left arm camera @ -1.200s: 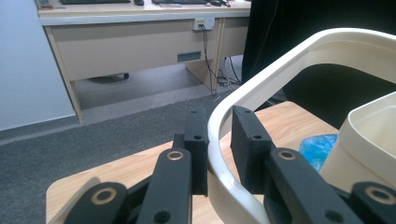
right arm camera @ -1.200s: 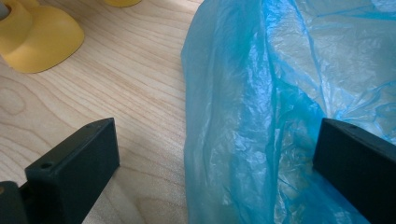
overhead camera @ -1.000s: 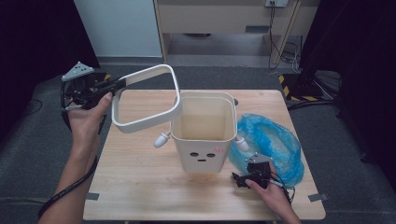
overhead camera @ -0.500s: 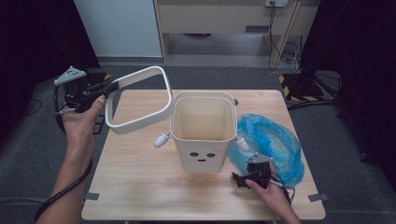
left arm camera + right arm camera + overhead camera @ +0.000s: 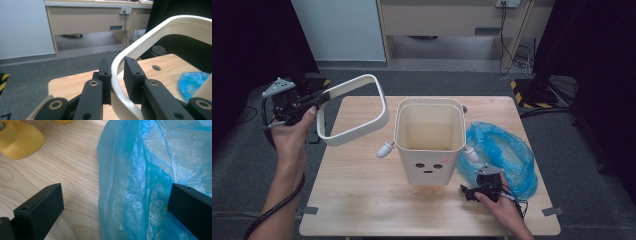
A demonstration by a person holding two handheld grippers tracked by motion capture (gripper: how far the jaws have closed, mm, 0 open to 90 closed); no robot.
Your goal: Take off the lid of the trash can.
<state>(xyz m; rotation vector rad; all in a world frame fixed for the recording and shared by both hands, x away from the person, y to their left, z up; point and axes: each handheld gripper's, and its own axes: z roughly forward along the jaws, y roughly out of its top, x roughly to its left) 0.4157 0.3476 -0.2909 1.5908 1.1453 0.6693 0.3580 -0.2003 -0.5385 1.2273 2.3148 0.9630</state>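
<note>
Step in hand: carrying the cream ring frame (image 5: 354,110) off the bin (image 5: 429,140) and out past the near-left corner of the surface (image 5: 362,200), judged from how it hangs in the air.
Left gripper (image 5: 117,72): jaws nearly shut, pinching the frame's thin wall, one pad inside the loop and one outside; the frame juts forward and to the right of the gripper, tilted.
Right gripper (image 5: 115,202): jaws wide apart and low over the surface, holding nothing; the blue plastic bag (image 5: 150,170) lies between and ahead of them, and whether a pad touches the film I cannot tell.
Bin: well to the right of the left gripper, open at the top and just behind the right one, its yellow foot (image 5: 21,141) ahead-left of those jaws.
How to do it well: keep the pinch firm, since the whole loop cantilevers from one small bite and may pivot in the pads. Lower it flat, far edge first, clear of the bin's side knob (image 5: 386,149). Release only once the frame rests.
Bag pick-up: close on a bunched fold rather than a single slick layer, which would likely slip.
</note>
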